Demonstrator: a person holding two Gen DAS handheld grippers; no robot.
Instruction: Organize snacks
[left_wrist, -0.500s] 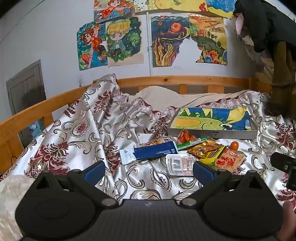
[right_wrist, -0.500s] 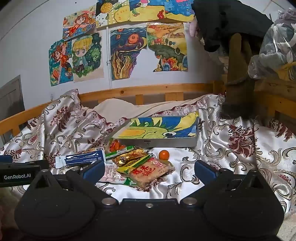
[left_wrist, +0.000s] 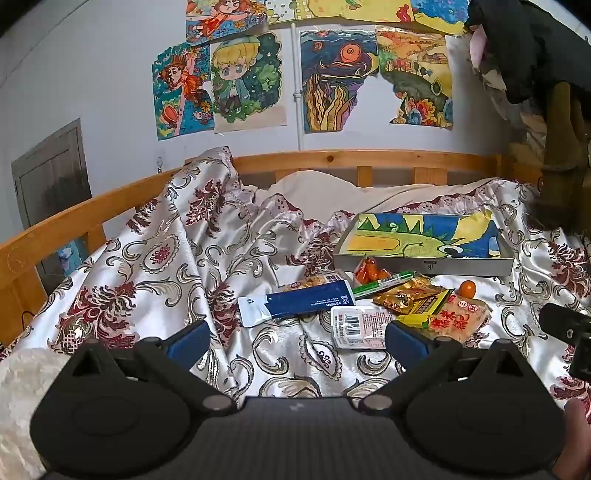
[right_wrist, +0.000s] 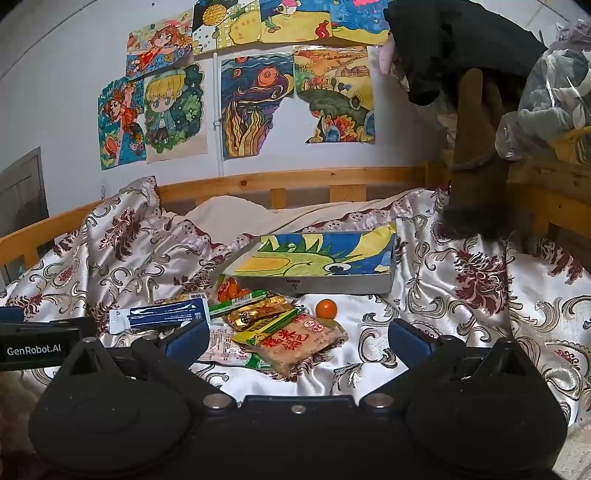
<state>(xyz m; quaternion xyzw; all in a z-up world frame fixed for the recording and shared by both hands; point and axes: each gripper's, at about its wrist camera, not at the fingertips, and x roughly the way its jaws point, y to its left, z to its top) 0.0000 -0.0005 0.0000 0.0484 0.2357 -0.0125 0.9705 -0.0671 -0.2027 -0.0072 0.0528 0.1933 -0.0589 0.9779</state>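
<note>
— both tongs gape wide with nothing between them: the left tongs (left_wrist: 297, 334) hang over the bedspread short of the snacks, the right tongs (right_wrist: 297, 334) just before the pile.

— what is the biggest thing under them?

— the bed, under a silky floral bedspread (left_wrist: 147, 266), with a wooden rail (right_wrist: 295, 177) along the wall.

— and next?

— a flat box (right_wrist: 317, 266) with a painted lid, lying on the bedspread behind the snacks.

— where are the snacks?

— heaped just in front of the box. a long blue and white packet (left_wrist: 295, 301) lies on the left of the heap. a clear pack of rice crackers with red writing (right_wrist: 303, 341) is at the near right, overlapping a yellow-green wrapper (right_wrist: 266, 326). a white barcoded pack (left_wrist: 360, 326) sits just ahead of the left tongs' right finger.

— smaller ones?

— a gold packet (right_wrist: 258, 312), a green stick (right_wrist: 236, 301), a bag of orange sweets (right_wrist: 229, 288) against the box, and one small orange fruit (right_wrist: 326, 308) alone on the right.
</note>
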